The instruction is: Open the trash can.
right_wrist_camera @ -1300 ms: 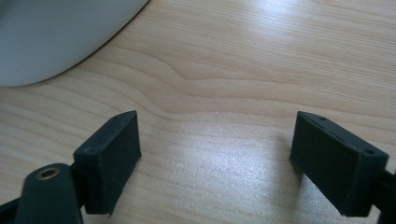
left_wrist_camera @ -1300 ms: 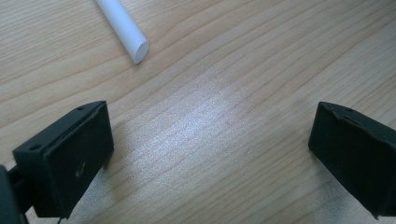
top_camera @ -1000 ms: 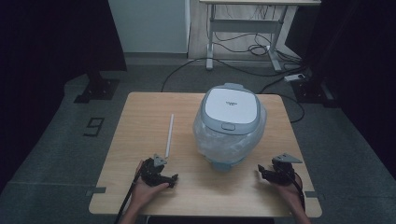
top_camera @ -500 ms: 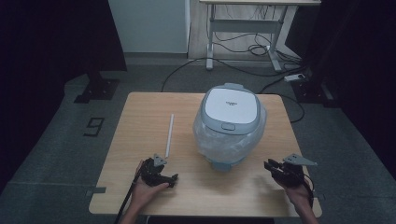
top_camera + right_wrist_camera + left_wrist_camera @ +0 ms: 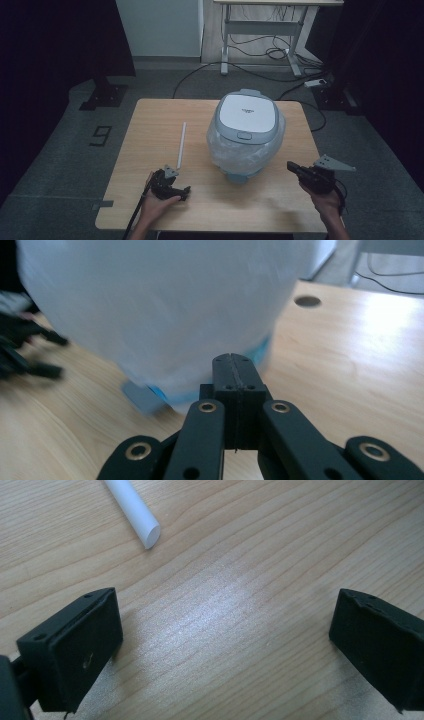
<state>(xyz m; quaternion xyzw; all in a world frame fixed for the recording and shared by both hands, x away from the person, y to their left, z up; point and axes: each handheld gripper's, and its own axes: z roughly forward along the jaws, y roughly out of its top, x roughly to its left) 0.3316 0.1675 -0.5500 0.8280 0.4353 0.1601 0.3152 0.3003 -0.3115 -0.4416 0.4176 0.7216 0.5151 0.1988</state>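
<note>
Left gripper (image 5: 225, 645) is hovering low over the light wooden table (image 5: 150, 120), jaws spread wide, nothing between them; the thin white plastic rod (image 5: 132, 510) is lying just beyond. We are seeing the right gripper (image 5: 234, 371) clenched shut and empty, pointing at the grey-lidded white rice cooker (image 5: 247, 117), seemingly wrapped in clear film, mid-table.

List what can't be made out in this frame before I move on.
- Rice cooker body: high view, clear wrapping hides it.
- Wrapped cooker: right gripper view, blurred, cut off at the top.
- White rod: left gripper view, cut off by the top edge.
- Lid lettering: high view, too small.
</note>
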